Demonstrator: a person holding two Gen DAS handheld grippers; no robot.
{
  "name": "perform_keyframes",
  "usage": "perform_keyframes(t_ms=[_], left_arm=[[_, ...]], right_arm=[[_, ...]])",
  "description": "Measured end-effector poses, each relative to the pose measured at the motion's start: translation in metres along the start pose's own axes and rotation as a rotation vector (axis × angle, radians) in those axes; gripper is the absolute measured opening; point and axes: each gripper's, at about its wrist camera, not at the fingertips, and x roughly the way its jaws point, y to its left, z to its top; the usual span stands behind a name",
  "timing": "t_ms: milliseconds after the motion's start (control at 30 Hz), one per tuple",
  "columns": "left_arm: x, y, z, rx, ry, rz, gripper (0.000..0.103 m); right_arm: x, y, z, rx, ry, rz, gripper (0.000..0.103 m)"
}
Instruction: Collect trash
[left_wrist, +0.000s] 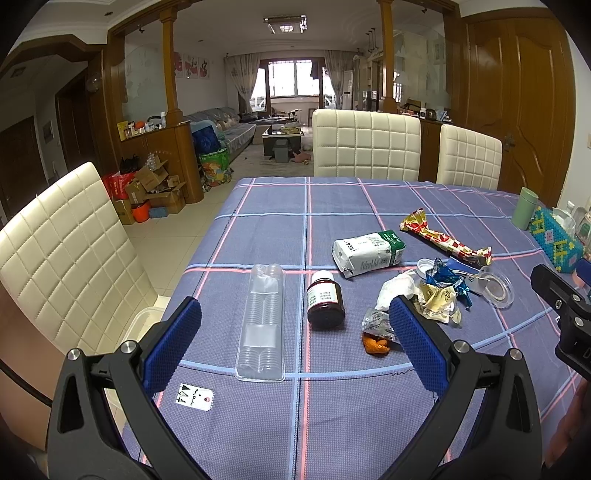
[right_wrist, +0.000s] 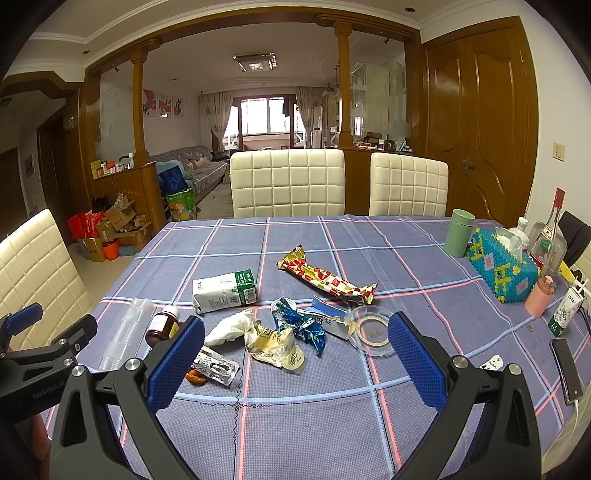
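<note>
We get even, soft daylight in both views, coming from the window (left_wrist: 291, 79) far ahead of the tongs; it's blown out to white. The ceiling lamp (right_wrist: 256, 62) looks pale, w/ no visible glow. Shadows under the trash just past the fingertips are faint. Mild sheen on the wooden door (right_wrist: 480, 122), ahead-right. Focus is sharp center-frame. Strong fisheye bend at the edges, w/ dark corner vignetting.

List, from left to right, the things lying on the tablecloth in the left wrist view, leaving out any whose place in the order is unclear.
White tag → clear plastic tray → brown medicine bottle → crushed milk carton → red and gold wrapper → green cup → beaded tissue box.
</note>
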Motion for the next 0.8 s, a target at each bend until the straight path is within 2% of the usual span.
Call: perform_keyframes(t_ms=[600,800], left_arm=[[0.000,-0.002,-0.003,0.000,0.004,0.001,0.100],[0.011,-0.001,-0.009,-0.004,0.030,0.004,0.100]], right_arm=[[0.003,0.002,-0.007,-0.001,0.007,0.004,0.097],[0.012,0.002,-0.013,0.003,0.033,0.007,0.097]])
